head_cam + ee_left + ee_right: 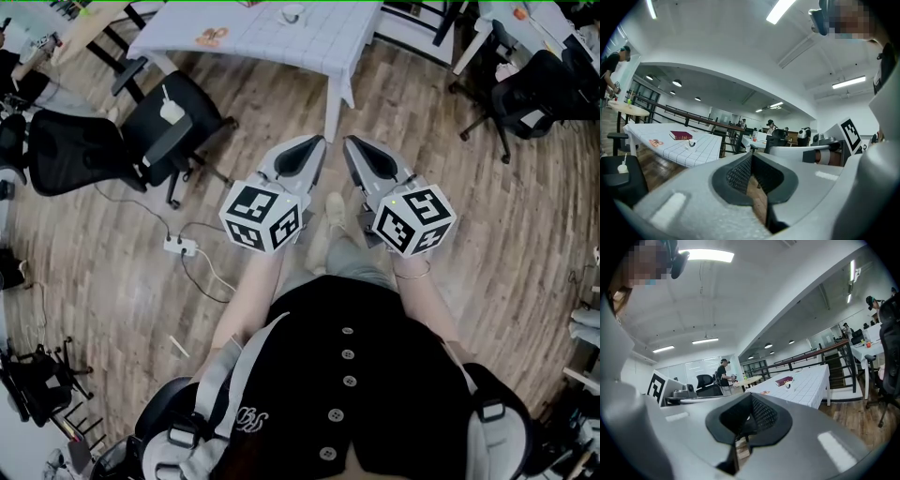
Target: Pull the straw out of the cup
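A white cup (171, 111) with a straw (165, 94) standing in it sits on the seat of a black office chair (178, 127), far left of both grippers; the left gripper view shows this cup (622, 167) at its left edge. My left gripper (316, 142) and right gripper (350, 142) are held side by side over the wooden floor, pointing towards a table with a white grid cloth (319, 47). Both have their jaws together with nothing between them. A small white cup (292, 13) and a red book (680, 135) lie on that table.
The white table leg (333, 117) stands just ahead of the grippers. Another black chair (70, 150) is at the left and one (525, 94) at the right. A power strip (180, 247) with cables lies on the floor. People stand at far desks (723, 373).
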A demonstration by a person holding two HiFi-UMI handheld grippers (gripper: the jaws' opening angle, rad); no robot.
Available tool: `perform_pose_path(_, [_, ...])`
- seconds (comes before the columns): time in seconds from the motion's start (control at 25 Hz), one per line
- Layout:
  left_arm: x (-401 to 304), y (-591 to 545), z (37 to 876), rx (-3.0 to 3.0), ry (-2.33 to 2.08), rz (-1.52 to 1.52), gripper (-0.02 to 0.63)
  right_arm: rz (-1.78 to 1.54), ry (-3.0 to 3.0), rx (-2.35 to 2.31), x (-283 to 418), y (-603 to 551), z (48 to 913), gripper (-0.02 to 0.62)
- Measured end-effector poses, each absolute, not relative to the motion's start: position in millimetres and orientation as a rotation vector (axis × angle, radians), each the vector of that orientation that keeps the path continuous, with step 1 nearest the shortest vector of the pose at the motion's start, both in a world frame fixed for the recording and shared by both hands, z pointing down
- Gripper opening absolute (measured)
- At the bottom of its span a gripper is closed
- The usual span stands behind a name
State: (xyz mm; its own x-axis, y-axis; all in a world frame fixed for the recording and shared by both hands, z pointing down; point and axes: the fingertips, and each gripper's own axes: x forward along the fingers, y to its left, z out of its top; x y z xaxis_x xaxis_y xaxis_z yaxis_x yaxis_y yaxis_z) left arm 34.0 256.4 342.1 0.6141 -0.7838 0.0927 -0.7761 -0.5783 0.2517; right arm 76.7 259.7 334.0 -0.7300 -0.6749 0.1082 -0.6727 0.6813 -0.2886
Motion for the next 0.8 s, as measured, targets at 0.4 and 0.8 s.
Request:
perform_pose_path(0.4, [26.1, 125.2, 337.7, 2.562, -1.330, -0.023, 0.000, -0.501, 2.875, -1.111, 69.1, 123.0, 330.5, -0.002])
perform_pose_path(0.8, [26.4, 1.1, 328.2, 2.551, -1.386, -0.025, 0.000, -0.480, 2.917, -1.027, 61.7, 0.5, 320.9, -0.002])
